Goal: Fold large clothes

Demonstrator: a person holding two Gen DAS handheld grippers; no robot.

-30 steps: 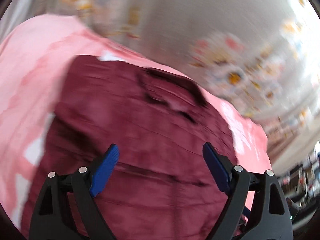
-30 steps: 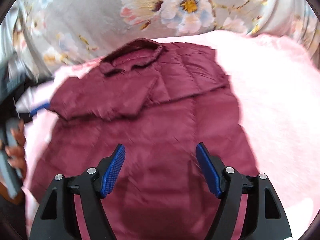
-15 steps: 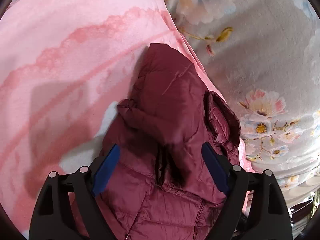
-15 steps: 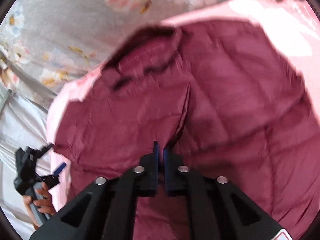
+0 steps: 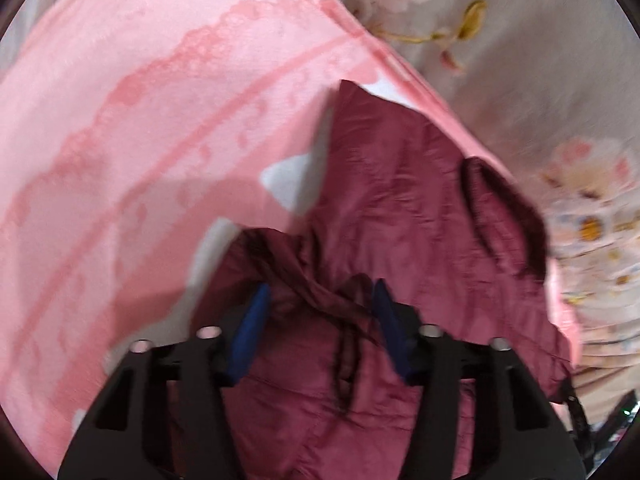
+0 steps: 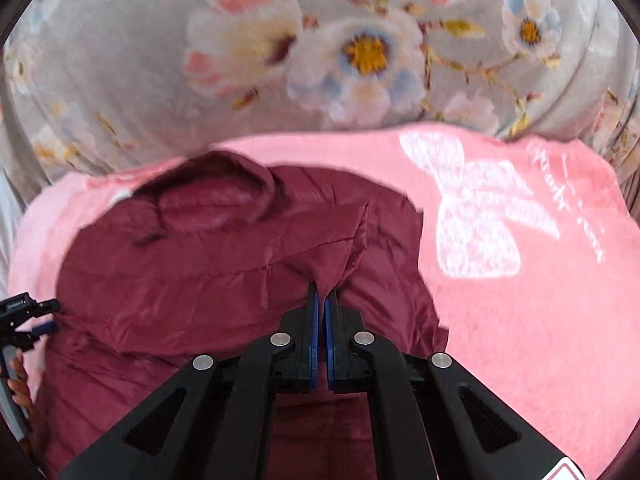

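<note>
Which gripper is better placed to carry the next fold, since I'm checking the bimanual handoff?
Right. The right gripper is shut on a pinched ridge of the maroon jacket, so it can pull now. The left gripper is open around bunched fabric, gripping nothing yet.

So the jacket [image 6: 208, 280] lies spread on the blanket [image 6: 540, 300], which sits on the bed; the floral sheet [image 6: 360, 60] is behind both. In the right wrist view the jacket takes the left and middle, with bare blanket off to its right and the collar [image 6: 208, 196] at the far end, near the sheet. The right gripper [image 6: 321, 304] is over the jacket's middle, pinching a fold of it. The left gripper [image 5: 318, 320] sits over the jacket's edge, a bunched bit of fabric between its fingers [image 5: 250, 328], bare blanket to its left.
</note>
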